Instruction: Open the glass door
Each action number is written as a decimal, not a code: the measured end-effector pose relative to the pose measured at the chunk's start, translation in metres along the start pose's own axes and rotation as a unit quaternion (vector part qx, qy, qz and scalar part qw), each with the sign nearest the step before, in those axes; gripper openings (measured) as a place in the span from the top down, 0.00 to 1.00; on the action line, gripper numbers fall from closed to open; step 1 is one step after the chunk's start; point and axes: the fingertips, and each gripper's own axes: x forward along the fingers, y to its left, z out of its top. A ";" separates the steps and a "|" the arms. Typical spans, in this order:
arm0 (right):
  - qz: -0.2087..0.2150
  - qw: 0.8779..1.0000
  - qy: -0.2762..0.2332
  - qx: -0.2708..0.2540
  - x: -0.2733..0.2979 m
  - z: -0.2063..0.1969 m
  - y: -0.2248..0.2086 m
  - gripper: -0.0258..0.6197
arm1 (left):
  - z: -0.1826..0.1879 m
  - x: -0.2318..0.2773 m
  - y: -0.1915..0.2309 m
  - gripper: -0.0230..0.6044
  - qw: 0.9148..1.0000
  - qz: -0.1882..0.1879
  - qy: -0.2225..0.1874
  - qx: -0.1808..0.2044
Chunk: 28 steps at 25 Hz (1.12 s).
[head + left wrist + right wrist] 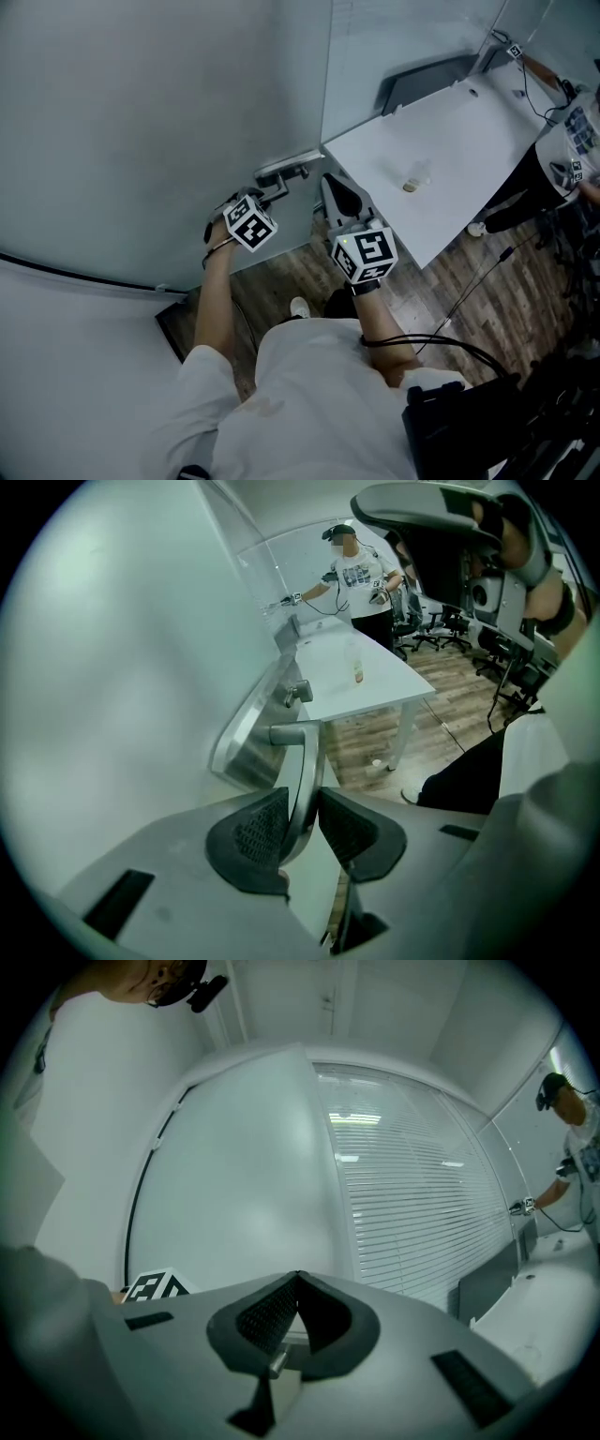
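The left gripper (302, 810) has its jaws narrowed onto the handle (307, 757) of the glass door (141, 112). The right gripper (296, 1283) is closed and empty, facing the glass. The left gripper view shows a small bottle (357, 670) upright on the white table (384, 694), contents unclear; the head view shows only a speck there.

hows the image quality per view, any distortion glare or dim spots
Head view: dim with a bluish cast, the white table brightest. Left gripper view: heavy fisheye, black corners, the door handle sharp up close, the far person with a mosaic patch. Right gripper view: same fisheye bowing the blinds, bright light patches glaring on them.
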 end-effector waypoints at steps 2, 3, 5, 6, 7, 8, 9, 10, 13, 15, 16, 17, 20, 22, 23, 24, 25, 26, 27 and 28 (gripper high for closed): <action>0.006 1.000 0.000 -0.003 -0.008 0.003 0.004 0.96 | -0.001 -0.005 -0.007 0.83 1.000 0.005 -0.001 0.003; 0.010 1.000 -0.001 -0.004 -0.012 0.004 0.006 0.96 | -0.002 -0.007 -0.011 0.83 1.000 0.008 -0.001 0.003; 0.019 1.000 -0.004 -0.006 -0.021 0.008 0.010 0.96 | -0.005 -0.010 -0.021 0.83 1.000 0.014 0.002 0.003; 0.023 1.000 -0.006 -0.006 -0.028 0.011 0.010 0.96 | -0.006 -0.012 -0.026 0.83 1.000 0.017 0.004 0.002; 0.026 1.000 -0.008 -0.006 -0.037 0.013 0.009 0.96 | -0.007 -0.014 -0.031 0.82 1.000 0.021 0.007 0.001; 0.028 1.000 -0.009 -0.005 -0.047 0.016 0.007 0.96 | -0.007 -0.016 -0.036 0.82 1.000 0.026 0.010 0.000; 0.028 1.000 -0.010 -0.004 -0.059 0.017 0.004 0.96 | -0.008 -0.018 -0.040 0.82 0.999 0.032 0.013 -0.001; 0.028 1.000 -0.008 -0.003 -0.071 0.017 0.000 0.96 | -0.009 -0.021 -0.044 0.81 0.999 0.038 0.017 -0.003; 0.025 1.000 0.002 0.005 -0.116 0.011 -0.020 0.96 | -0.011 -0.027 -0.057 0.80 0.998 0.048 0.032 -0.012; 0.019 1.000 0.009 0.013 -0.151 0.007 -0.036 0.96 | -0.013 -0.032 -0.069 0.79 0.997 0.053 0.044 -0.021; 0.017 1.000 0.012 0.018 -0.169 0.004 -0.045 0.96 | -0.014 -0.035 -0.075 0.78 0.997 0.057 0.049 -0.025; 0.014 0.999 0.015 0.024 -0.187 0.000 -0.053 0.96 | -0.014 -0.038 -0.082 0.78 0.996 0.061 0.055 -0.029; 0.010 0.998 0.027 0.049 -0.236 -0.016 -0.071 0.96 | -0.018 -0.047 -0.108 0.76 0.995 0.067 0.069 -0.038; 0.015 0.997 0.036 0.065 -0.259 -0.027 -0.075 0.96 | -0.022 -0.053 -0.123 0.75 0.993 0.071 0.080 -0.040; 0.019 0.997 0.039 0.071 -0.267 -0.030 -0.075 0.96 | -0.024 -0.056 -0.130 0.74 0.993 0.074 0.086 -0.041; 0.025 0.996 0.040 0.075 -0.275 -0.031 -0.074 0.96 | -0.025 -0.060 -0.137 0.74 0.992 0.078 0.092 -0.042; 0.032 0.996 0.040 0.078 -0.281 -0.030 -0.073 0.96 | -0.027 -0.063 -0.144 0.74 0.991 0.081 0.099 -0.042; 0.038 0.995 0.038 0.081 -0.286 -0.028 -0.070 0.96 | -0.030 -0.067 -0.152 0.74 0.990 0.083 0.106 -0.041; 0.044 0.995 0.036 0.082 -0.290 -0.025 -0.067 0.96 | -0.033 -0.070 -0.160 0.73 0.989 0.082 0.113 -0.041; 0.051 0.995 0.034 0.084 -0.294 -0.022 -0.064 0.96 | -0.038 -0.074 -0.169 0.73 0.989 0.080 0.120 -0.041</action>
